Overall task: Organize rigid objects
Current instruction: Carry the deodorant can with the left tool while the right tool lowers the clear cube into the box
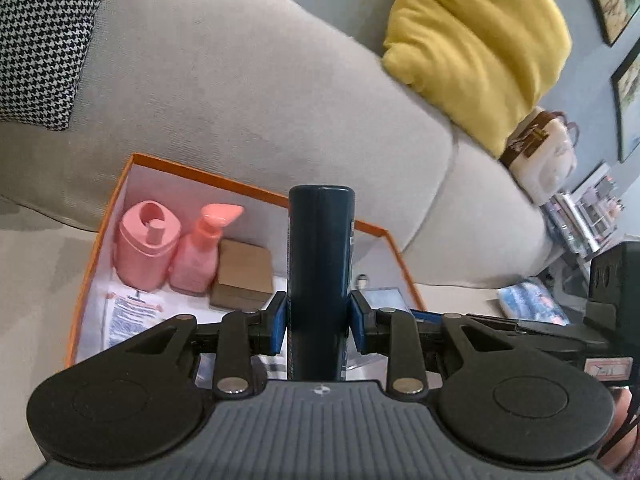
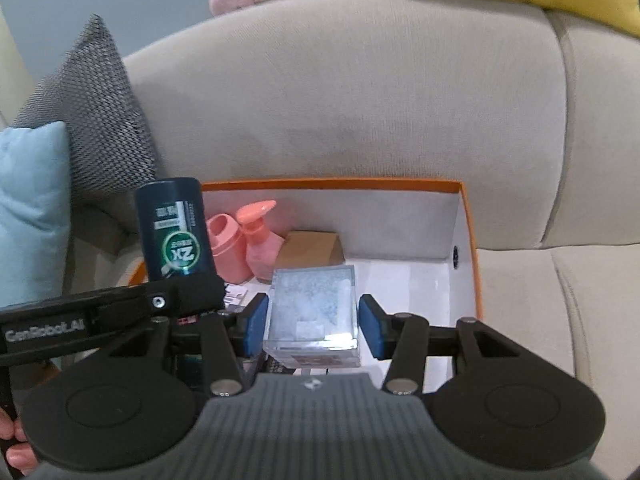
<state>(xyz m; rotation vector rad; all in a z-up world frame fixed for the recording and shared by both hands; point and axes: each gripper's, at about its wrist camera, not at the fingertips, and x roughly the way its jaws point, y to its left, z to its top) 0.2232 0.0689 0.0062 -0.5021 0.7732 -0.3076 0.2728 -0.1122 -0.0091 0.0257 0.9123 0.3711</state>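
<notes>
An orange-rimmed box (image 1: 256,190) (image 2: 470,240) lies on a beige sofa. Inside stand a pink container (image 1: 146,244) (image 2: 226,248), a pink pump bottle (image 1: 200,252) (image 2: 262,240) and a brown carton (image 1: 244,276) (image 2: 312,248). My left gripper (image 1: 320,320) is shut on a dark blue bottle (image 1: 320,280) (image 2: 174,232), held upside down over the box. My right gripper (image 2: 314,326) holds its jaws on either side of a clear plastic box (image 2: 314,312) with small gaps; the clear box sits in the orange box.
Leaflets (image 1: 132,312) lie on the box floor. A houndstooth cushion (image 1: 40,40), a yellow cushion (image 1: 480,40), a light blue cushion (image 2: 32,208) and a grey cushion (image 2: 92,112) rest on the sofa. A bag (image 1: 540,152) and shelves (image 1: 588,212) stand to the right.
</notes>
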